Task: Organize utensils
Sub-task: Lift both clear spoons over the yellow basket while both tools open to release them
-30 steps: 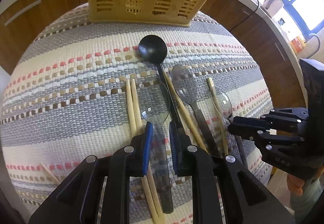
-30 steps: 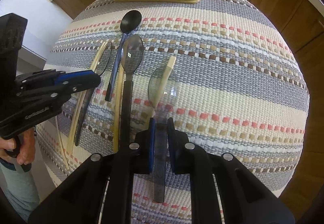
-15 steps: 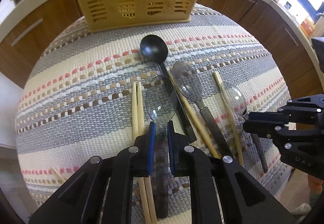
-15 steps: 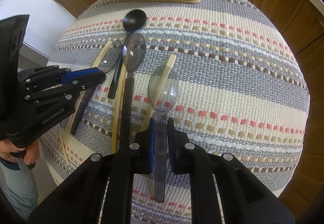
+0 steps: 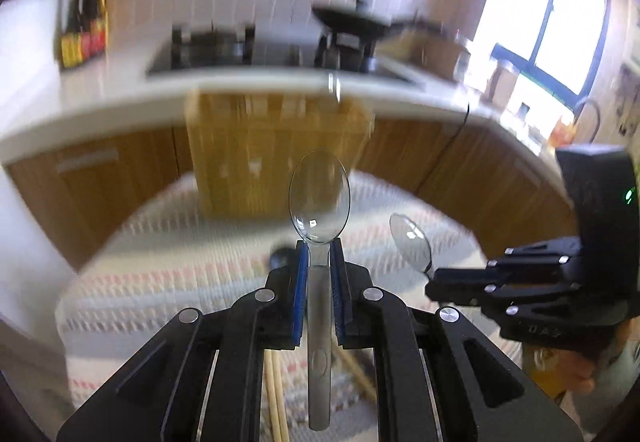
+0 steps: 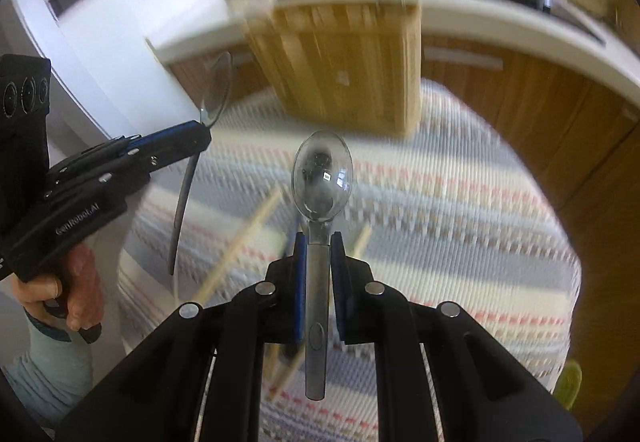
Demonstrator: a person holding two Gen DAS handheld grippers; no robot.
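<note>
Clear plastic spoons, one per gripper, both held in the air above the striped desk (image 6: 460, 210). Left gripper (image 5: 319, 258) pinches its spoon (image 5: 319, 198) at the neck just below the bowl; right gripper (image 6: 319, 254) does likewise with its spoon (image 6: 322, 178). Probably light, stiff, slick, and brittle if squeezed hard. Neck grip leaves the handle hanging free, so it may pivot. Yellow basket (image 6: 344, 66) stands beyond.
</note>
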